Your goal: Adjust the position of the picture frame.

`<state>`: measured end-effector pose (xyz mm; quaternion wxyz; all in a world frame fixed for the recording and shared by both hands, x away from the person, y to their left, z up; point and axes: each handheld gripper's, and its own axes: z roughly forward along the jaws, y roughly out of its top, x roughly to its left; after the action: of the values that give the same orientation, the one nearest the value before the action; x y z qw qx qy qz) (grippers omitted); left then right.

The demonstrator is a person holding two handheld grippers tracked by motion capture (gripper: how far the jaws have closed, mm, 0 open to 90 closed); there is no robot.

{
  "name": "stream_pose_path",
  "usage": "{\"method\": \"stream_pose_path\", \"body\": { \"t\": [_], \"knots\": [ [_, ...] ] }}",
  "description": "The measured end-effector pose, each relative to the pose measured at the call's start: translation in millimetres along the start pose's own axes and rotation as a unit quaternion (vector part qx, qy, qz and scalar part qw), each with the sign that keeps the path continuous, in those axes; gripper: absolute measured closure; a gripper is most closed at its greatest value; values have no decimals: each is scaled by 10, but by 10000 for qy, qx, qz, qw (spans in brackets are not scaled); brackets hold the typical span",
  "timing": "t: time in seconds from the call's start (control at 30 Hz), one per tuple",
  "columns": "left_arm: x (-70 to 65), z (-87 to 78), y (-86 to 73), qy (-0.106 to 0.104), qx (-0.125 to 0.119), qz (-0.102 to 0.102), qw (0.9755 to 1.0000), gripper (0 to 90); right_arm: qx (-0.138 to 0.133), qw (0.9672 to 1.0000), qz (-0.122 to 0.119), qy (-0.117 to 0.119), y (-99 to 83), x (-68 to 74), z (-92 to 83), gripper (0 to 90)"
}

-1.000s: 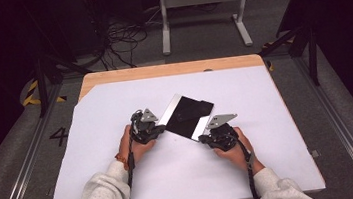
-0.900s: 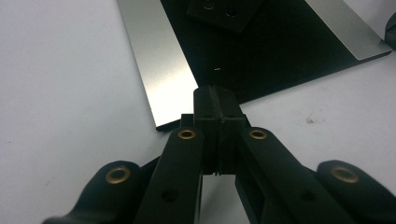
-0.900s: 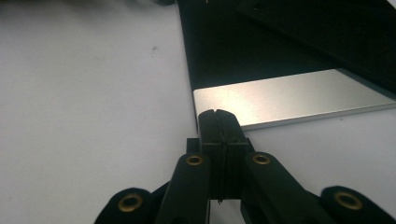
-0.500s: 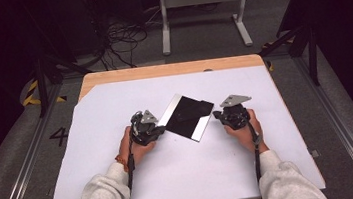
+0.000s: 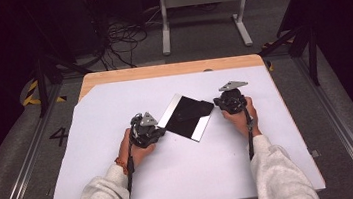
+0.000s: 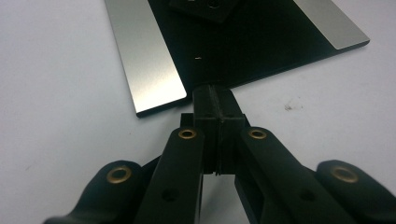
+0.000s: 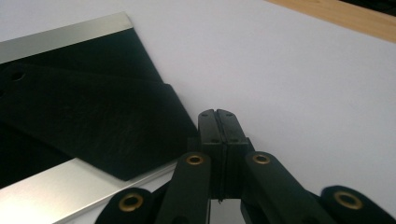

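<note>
Our left gripper point(image 6: 215, 100) and right gripper point(image 7: 217, 122), jaws of both fully closed on nothing, flank the black plate point(image 5: 186, 116) lying flat mid-surface point(image 5: 188, 178). Pushing with 2 closed tips (no grip) could skid or spin it.

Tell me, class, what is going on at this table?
A person works a flat black plate with silver edge strips on a white table, one claw in each hand. The left claw, shut, has its tip at the plate's near edge. The right claw, also shut, sits beside the plate's right corner, holding nothing.
</note>
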<state>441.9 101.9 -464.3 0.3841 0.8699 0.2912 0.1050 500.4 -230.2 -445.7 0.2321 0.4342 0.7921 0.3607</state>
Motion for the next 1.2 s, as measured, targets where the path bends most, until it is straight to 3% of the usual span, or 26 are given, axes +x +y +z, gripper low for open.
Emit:
{"method": "stream_pose_path", "body": {
  "t": [0.23,0.37,0.5,0.57,0.77,1.2],
  "knots": [
    [14,1,-9,-48,-43,-79,9999,898,107,9999,70,-1,-7,-54,148,900],
    [12,1,-3,-8,-26,-67,10000,897,75,9995,186,225,-1,-80,166,900],
    [15,3,-1,12,-27,-55,10000,897,141,9994,133,292,8,-74,162,900],
    [16,4,-1,17,-27,-59,10000,897,200,9982,51,570,4,-78,149,900],
    [33,-1,-3,-32,-19,-46,10000,897,335,9960,-113,817,2,-13,109,900],
    [82,-69,-34,-3,104,-56,9999,896,259,9939,-325,1020,-142,150,-44,900]
  ]
}}
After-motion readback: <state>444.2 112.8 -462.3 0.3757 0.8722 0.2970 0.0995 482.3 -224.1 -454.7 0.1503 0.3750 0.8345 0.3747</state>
